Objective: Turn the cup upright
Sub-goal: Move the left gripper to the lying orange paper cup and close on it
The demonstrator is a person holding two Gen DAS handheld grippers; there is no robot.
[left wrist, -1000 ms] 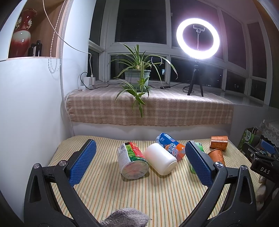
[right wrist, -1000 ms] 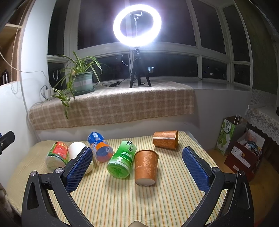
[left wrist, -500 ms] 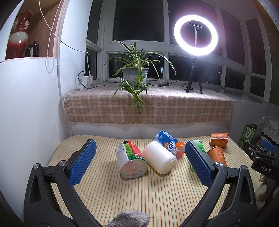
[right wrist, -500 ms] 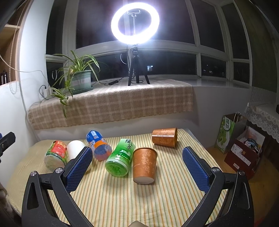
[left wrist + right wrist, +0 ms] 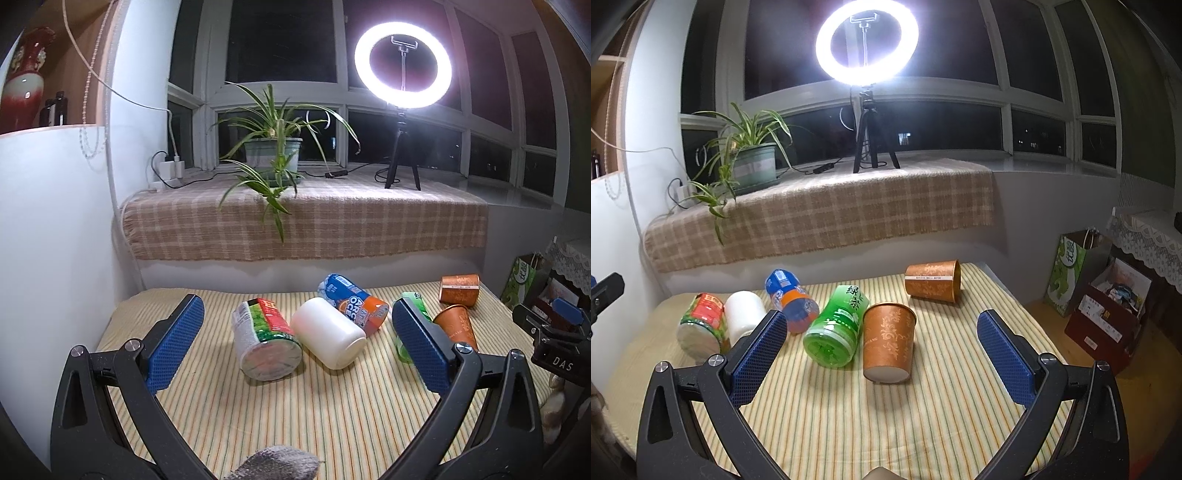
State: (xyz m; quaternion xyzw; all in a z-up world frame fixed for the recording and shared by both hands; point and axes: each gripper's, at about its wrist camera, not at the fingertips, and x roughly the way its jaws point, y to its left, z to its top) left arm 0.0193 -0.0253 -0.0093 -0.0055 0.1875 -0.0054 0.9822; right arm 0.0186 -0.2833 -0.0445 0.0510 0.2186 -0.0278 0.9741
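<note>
Several cups lie on their sides on a striped table cloth (image 5: 923,424). A brown paper cup (image 5: 888,341) lies with its base toward me, just ahead of my right gripper (image 5: 882,354), which is open and empty. A second brown cup (image 5: 932,281) lies farther back. In the left wrist view the near brown cup (image 5: 456,326) is at the right, behind the right pad. My left gripper (image 5: 295,347) is open and empty, facing a red-green cup (image 5: 266,343) and a white cup (image 5: 328,338).
A green cup (image 5: 836,330), a blue-orange cup (image 5: 790,301), the white cup (image 5: 744,314) and the red-green cup (image 5: 701,325) lie left of the brown cup. A plaid-covered sill (image 5: 820,221) with a plant (image 5: 746,162) and ring light (image 5: 866,40) stands behind. Bags (image 5: 1071,269) stand at the right.
Both grippers have drifted slightly forward and lower over the table. The cups have not moved. Both stay open.
</note>
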